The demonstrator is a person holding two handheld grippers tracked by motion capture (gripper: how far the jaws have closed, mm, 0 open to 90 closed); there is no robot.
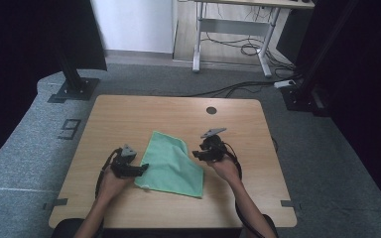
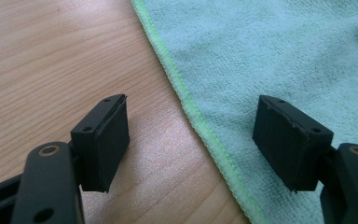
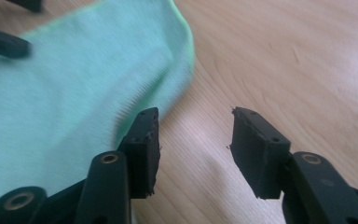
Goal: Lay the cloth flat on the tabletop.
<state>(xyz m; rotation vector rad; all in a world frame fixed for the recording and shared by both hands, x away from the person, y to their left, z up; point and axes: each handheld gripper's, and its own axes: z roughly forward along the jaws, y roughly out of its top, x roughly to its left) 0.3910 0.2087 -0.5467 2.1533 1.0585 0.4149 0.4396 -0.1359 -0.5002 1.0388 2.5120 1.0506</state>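
A light green cloth (image 1: 171, 163) lies flat on the wooden table (image 1: 144, 111), between my two grippers. My left gripper (image 1: 144, 168) rests at the cloth's left edge. In the left gripper view its jaws (image 2: 192, 100) stand apart, and the cloth's stitched hem (image 2: 200, 126) runs between them, with one pad over wood and the other over cloth (image 2: 284, 56). My right gripper (image 1: 197, 154) is at the cloth's right side, near its far corner. In the right gripper view it (image 3: 196, 112) is open over bare wood, and the cloth (image 3: 74, 93) lies just beside its left jaw.
A round cable hole (image 1: 211, 110) sits near the table's far edge. Beyond the table stand a black stand base (image 1: 74, 89), a desk frame (image 1: 233, 44) and floor cables (image 1: 243, 89). The other gripper's jaw (image 3: 4, 44) shows across the cloth in the right gripper view.
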